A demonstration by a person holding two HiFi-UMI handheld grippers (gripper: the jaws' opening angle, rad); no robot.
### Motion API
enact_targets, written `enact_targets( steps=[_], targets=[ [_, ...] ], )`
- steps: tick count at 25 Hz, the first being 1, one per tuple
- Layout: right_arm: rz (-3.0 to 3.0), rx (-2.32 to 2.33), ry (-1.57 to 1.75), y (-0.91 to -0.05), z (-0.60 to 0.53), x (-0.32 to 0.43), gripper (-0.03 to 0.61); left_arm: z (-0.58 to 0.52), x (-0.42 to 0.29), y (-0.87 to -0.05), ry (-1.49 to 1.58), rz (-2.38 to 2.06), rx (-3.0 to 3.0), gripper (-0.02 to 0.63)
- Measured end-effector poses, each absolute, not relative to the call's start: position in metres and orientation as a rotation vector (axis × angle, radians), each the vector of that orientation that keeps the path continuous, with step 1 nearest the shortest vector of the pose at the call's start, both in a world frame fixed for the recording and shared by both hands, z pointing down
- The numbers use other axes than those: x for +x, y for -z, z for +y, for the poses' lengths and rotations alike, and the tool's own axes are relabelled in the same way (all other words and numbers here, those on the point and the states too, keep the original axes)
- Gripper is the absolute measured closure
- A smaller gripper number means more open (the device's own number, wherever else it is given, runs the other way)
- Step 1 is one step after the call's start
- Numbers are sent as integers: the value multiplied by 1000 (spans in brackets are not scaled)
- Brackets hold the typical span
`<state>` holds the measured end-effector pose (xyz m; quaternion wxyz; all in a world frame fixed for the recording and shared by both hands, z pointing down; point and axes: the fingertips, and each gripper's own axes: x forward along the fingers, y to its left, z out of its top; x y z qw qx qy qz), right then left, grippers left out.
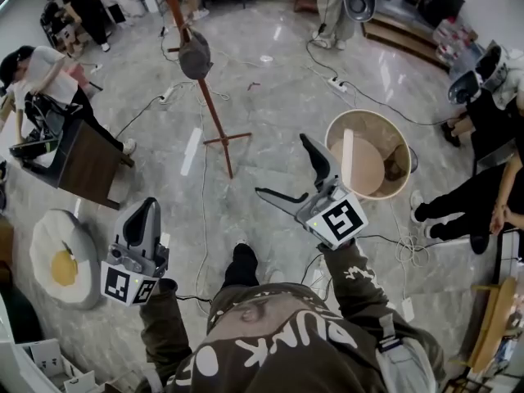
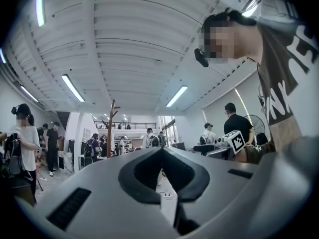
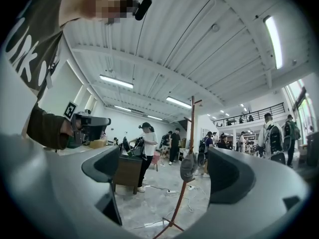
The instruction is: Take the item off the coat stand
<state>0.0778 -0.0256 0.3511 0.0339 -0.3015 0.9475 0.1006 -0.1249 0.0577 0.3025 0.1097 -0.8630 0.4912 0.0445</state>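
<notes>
A brown wooden coat stand (image 1: 211,109) rises from the marble floor ahead of me, its foot at mid-floor. A grey cap (image 1: 195,54) hangs on it near the top. My right gripper (image 1: 281,164) is open and empty, held up to the right of the stand's foot and apart from it. In the right gripper view the cap (image 3: 187,167) and the pole (image 3: 191,128) show between the wide jaws of that gripper (image 3: 164,172). Low at the left, my left gripper (image 1: 148,207) is shut on nothing. Its view (image 2: 162,151) shows the stand (image 2: 110,128) far off.
A round tan tub (image 1: 337,128) stands on the floor right of my right gripper. A brown desk (image 1: 86,164) and a fried-egg cushion (image 1: 59,260) lie to the left. Cables (image 1: 201,195) and a power strip (image 1: 337,83) cross the floor. People stand around the room's edges.
</notes>
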Motion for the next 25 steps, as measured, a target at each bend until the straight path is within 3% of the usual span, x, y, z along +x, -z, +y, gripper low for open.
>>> enact_targets(
  steps=[25],
  targets=[
    [2995, -1061, -318, -355, -307, -74, 46, -231, -279, -312, -241, 1387, -2608, 609]
  ],
)
